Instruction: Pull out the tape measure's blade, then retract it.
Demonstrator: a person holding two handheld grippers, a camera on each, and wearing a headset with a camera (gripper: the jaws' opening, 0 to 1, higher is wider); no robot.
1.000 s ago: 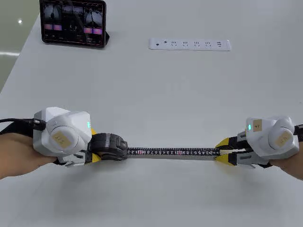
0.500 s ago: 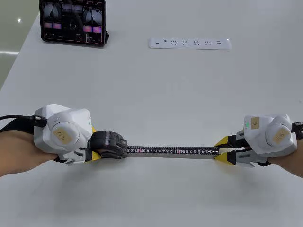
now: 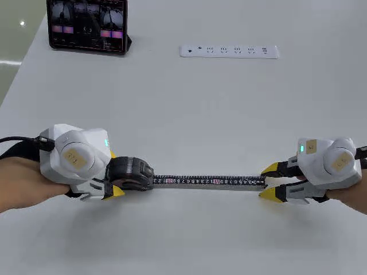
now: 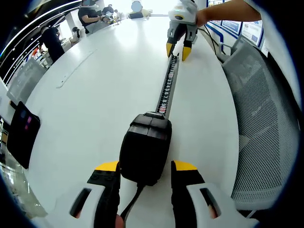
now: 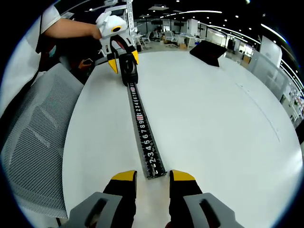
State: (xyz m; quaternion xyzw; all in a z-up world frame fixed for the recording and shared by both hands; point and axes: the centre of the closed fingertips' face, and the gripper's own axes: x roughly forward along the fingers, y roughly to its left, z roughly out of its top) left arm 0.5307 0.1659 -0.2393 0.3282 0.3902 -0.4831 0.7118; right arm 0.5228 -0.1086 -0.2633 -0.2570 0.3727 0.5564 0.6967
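The left tongs [image 4: 146, 167] are clenched on the black tape measure [image 4: 145, 145], its case pinched between their yellow tips on the white bench [image 3: 200, 114]. From the case the blade [image 5: 142, 126] runs flat across the bench to the right tongs [image 5: 153, 176], which stand spread apart. The blade's end lies between their tips; whether it touches either, I cannot tell.

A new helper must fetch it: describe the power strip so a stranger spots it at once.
Start at the white table and look to its far side, right of the black tablet. The power strip lies flat there: the one long white bar, with a row of sockets along it.
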